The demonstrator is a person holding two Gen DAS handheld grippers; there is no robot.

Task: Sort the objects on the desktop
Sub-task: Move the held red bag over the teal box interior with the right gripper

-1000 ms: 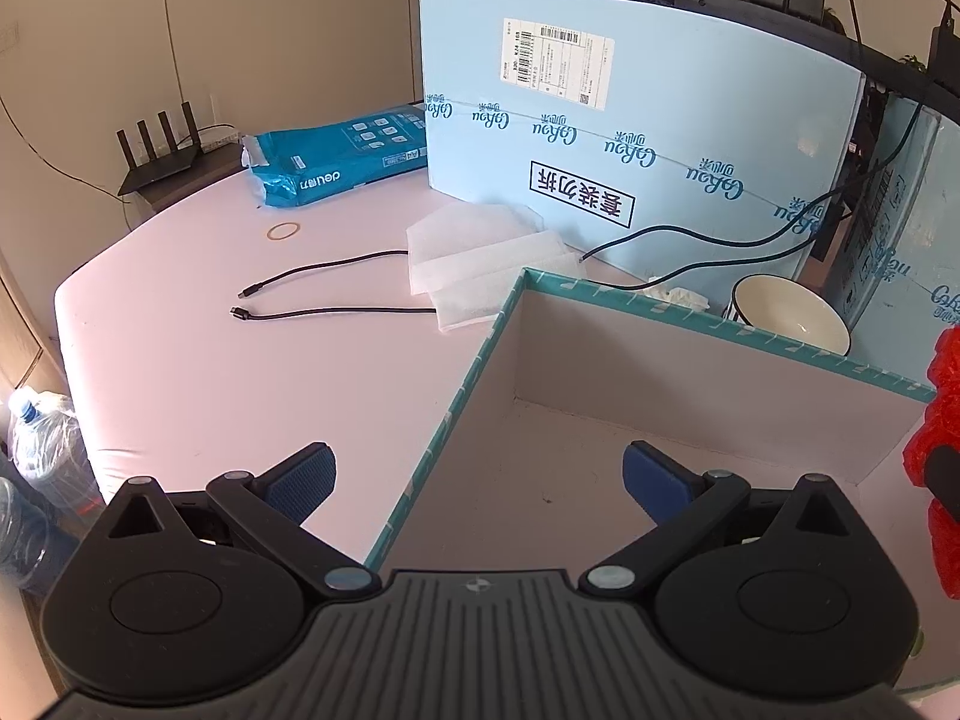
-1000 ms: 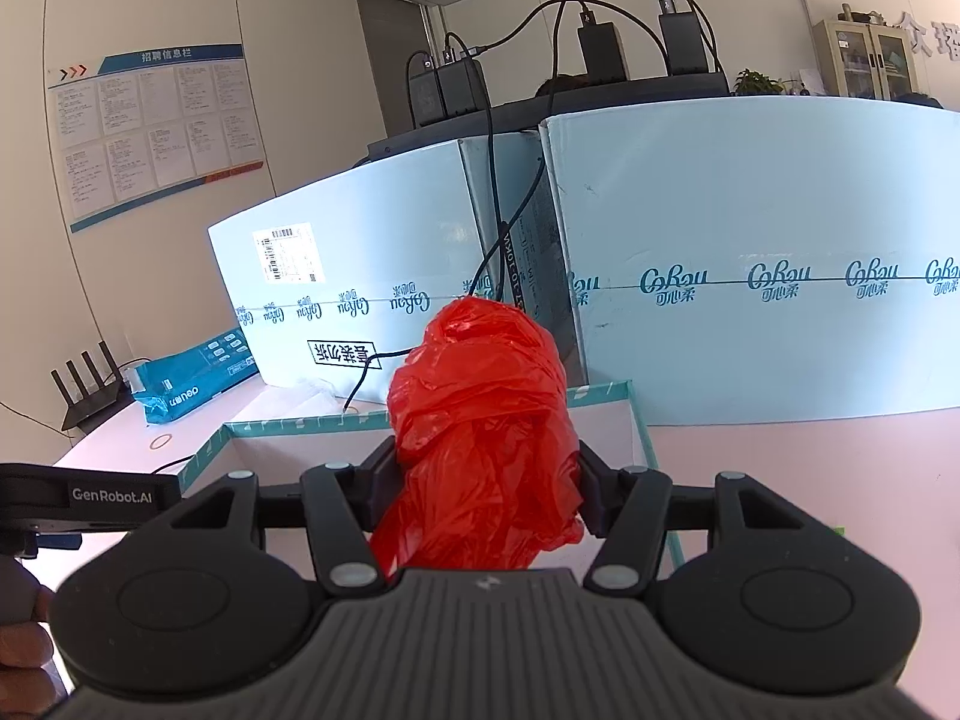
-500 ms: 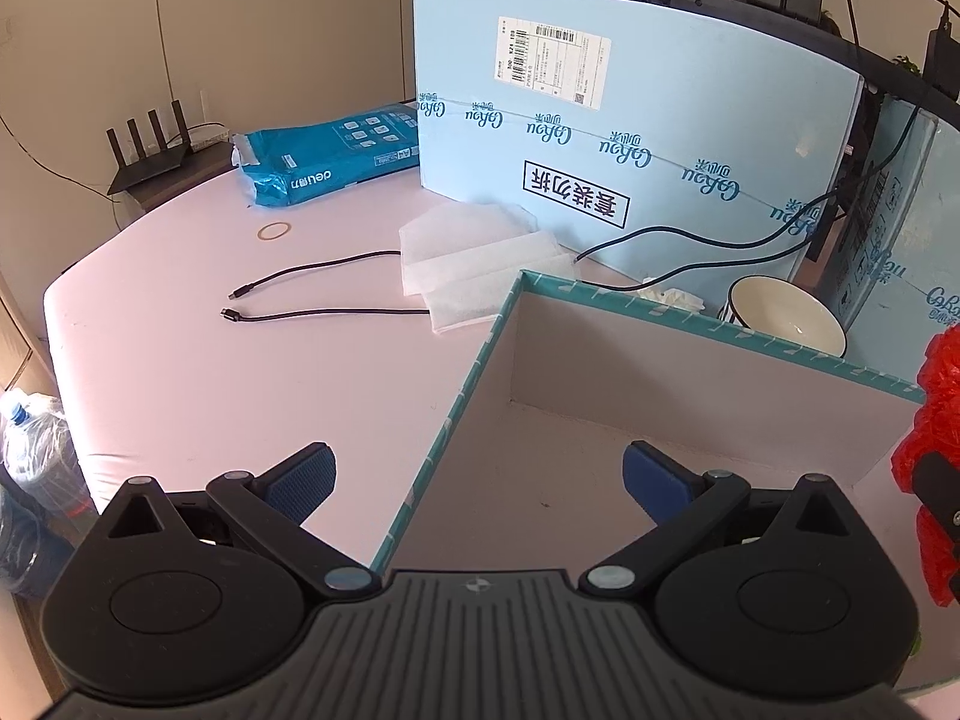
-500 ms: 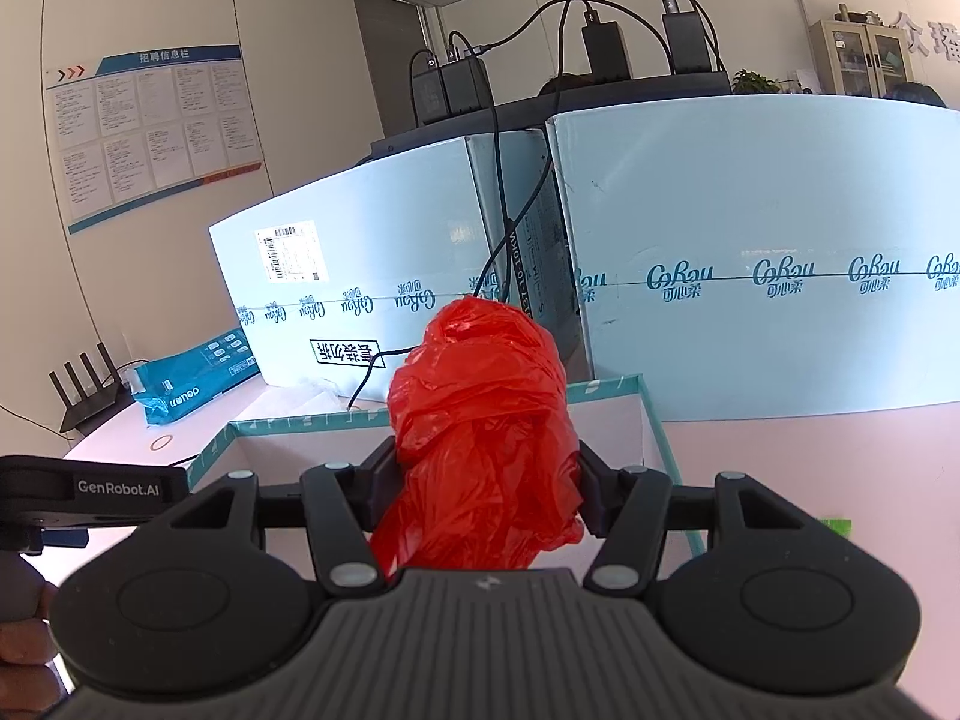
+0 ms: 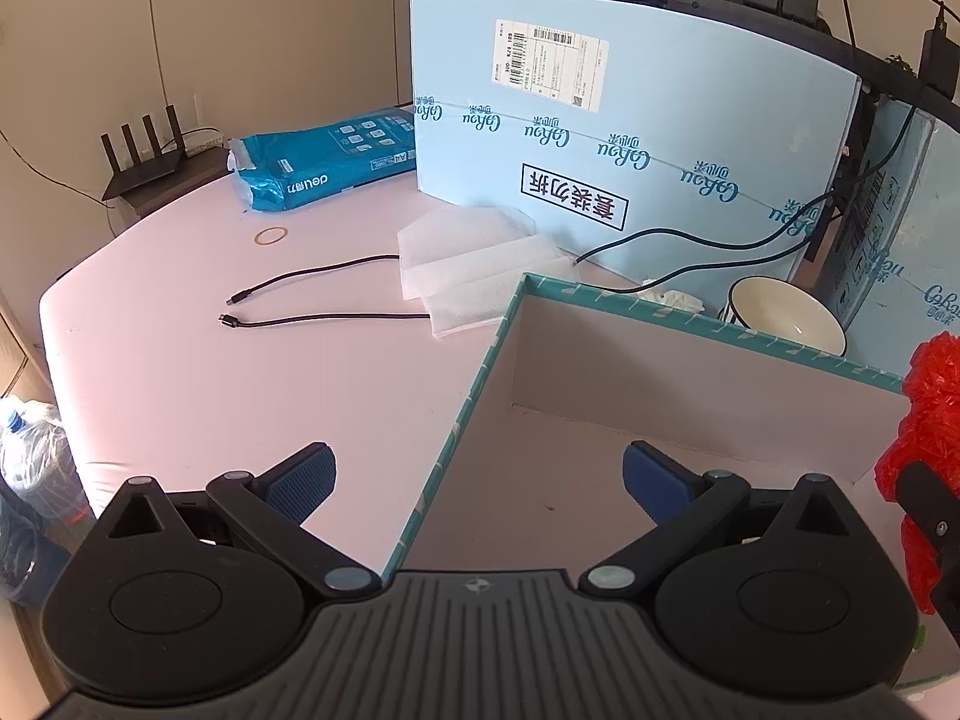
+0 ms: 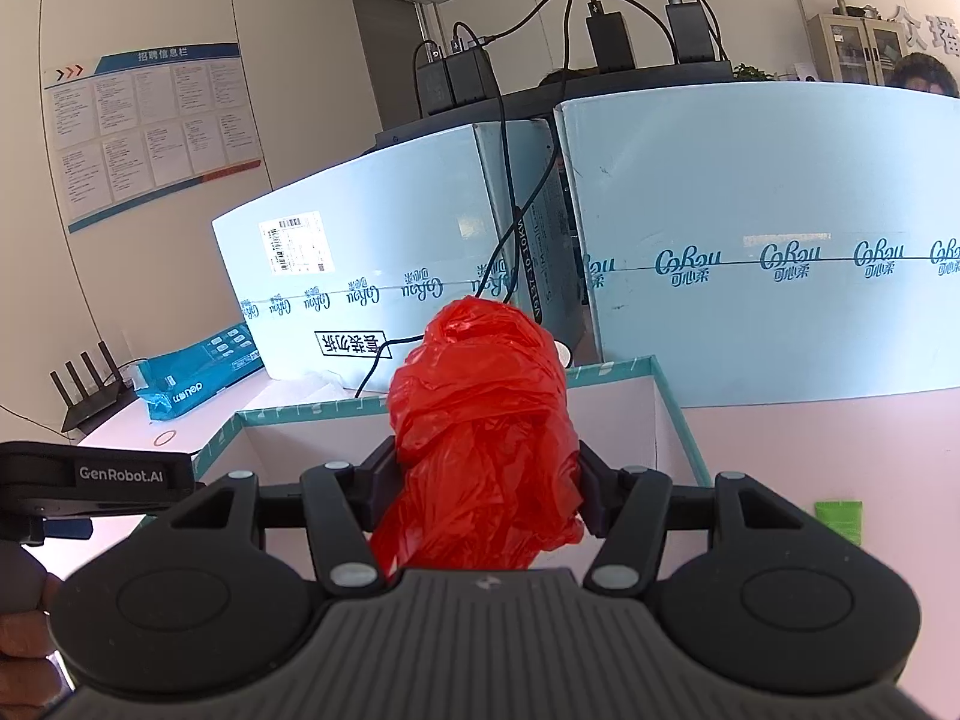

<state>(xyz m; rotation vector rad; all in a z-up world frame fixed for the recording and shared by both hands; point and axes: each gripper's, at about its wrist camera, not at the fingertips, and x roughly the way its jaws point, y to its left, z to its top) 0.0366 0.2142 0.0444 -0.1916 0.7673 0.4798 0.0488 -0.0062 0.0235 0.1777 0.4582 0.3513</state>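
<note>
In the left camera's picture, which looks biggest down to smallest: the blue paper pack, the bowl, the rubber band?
1. Blue paper pack
2. Bowl, though nearer the camera, so less sure
3. Rubber band, clearly smallest

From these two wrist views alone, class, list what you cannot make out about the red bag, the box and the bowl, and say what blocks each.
- Red plastic bag: contents hidden by crumpled plastic; lower end behind the right claw body. Left wrist view: cut off at the right edge.
- Box: the floor near the camera is hidden by the left claw body.
- Bowl: base hidden behind the box wall.
- Shipping label: print too small to read.
</note>
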